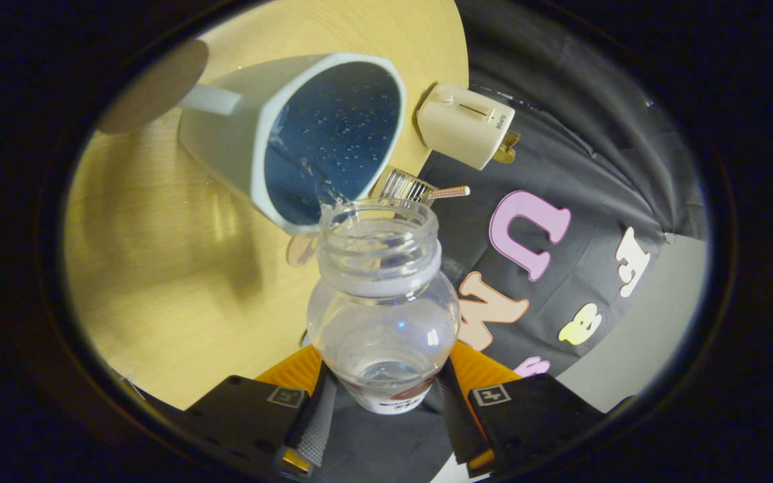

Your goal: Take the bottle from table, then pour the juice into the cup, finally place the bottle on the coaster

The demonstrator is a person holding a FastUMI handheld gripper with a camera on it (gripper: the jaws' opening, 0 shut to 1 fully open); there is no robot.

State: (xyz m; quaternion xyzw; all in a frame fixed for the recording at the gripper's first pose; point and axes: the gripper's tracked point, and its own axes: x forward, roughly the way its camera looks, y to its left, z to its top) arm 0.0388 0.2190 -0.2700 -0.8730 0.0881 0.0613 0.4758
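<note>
While the gripper [383, 396] clamps the tilted bottle [382, 315] at the cup [306, 134], a plug [465, 125] lies beside

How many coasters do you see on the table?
2. One coaster lies beyond the cup, by its handle. A second coaster peeks out between the cup and the bottle, which the gripper holds. Others may be hidden behind them.

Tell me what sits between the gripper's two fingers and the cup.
The gripper view shows the gripper shut on the clear bottle; its body fills that stretch, its open mouth at the cup rim, with a thin stream running into the cup.
</note>
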